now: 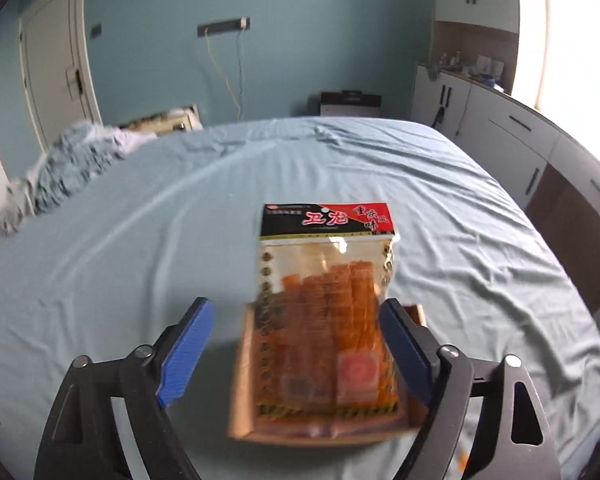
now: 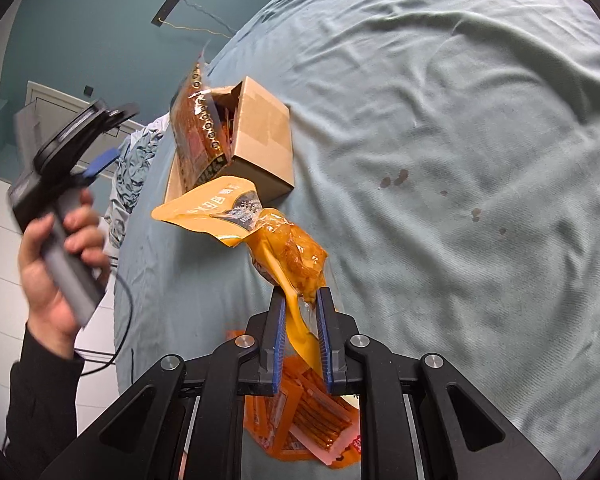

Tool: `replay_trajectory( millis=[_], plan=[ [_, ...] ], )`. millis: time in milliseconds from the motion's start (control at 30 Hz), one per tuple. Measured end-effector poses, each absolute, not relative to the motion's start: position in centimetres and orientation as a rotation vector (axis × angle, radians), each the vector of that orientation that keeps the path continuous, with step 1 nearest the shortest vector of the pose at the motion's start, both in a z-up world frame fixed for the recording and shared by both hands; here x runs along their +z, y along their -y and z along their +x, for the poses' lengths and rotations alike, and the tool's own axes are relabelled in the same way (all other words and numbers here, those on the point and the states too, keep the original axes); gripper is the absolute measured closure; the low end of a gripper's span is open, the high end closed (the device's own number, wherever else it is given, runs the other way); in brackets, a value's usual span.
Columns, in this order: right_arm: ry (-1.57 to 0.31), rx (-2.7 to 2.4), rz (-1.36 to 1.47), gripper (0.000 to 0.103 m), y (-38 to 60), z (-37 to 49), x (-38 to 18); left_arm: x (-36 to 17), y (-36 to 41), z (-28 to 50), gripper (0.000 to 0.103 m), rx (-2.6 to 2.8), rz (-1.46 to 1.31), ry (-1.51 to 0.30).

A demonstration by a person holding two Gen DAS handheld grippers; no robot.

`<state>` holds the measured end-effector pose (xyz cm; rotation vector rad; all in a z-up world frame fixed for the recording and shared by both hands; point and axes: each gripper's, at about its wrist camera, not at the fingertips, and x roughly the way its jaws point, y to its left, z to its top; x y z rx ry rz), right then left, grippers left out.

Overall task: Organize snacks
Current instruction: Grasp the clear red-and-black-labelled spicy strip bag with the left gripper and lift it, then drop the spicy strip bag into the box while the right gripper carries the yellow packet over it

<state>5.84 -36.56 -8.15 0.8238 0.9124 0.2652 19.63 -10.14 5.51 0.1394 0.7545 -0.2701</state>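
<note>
A clear packet of orange snack strips with a red and black header (image 1: 324, 300) stands upright in an open cardboard box (image 1: 244, 420) on the bed. My left gripper (image 1: 297, 308) is open around it; the left pad is well clear, and the right pad sits close beside the packet's edge. In the right wrist view the same box (image 2: 264, 136) holds that packet (image 2: 196, 128), and a hand (image 2: 56, 256) holds the left gripper (image 2: 100, 164) up beside it. My right gripper (image 2: 302, 300) is shut on a yellow-orange pouch (image 2: 236, 216) hanging in the air short of the box.
More orange snack packets (image 2: 308, 424) lie on the bed under the right gripper. The light blue sheet (image 1: 100, 260) is wrinkled and has dark stains (image 2: 396, 178). A crumpled blanket (image 1: 68, 160) lies far left, and white cabinets (image 1: 520, 140) line the right side.
</note>
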Motion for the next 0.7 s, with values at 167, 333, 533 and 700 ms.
replay_trajectory(
  millis=[167,333,533,700],
  plan=[
    [-0.857,0.263,0.830,0.090,37.1,4.7,-7.1,6.4,7.5,13.3,0.012,-0.243,0.262,-0.796],
    [-0.803,0.272,0.842,0.090,37.4,3.6,-6.2,5.6,4.9,7.7,0.003,-0.304,0.285,-0.878],
    [-0.754,0.257,0.801,0.090,36.8,2.0,-4.8,2.5,1.7,2.5,0.000,-0.310,0.200,-0.991],
    [-0.738,0.402,0.845,0.090,35.4,4.0,-1.6,-0.7,0.8,2.5,0.000,-0.279,0.202,-1.050]
  ],
)
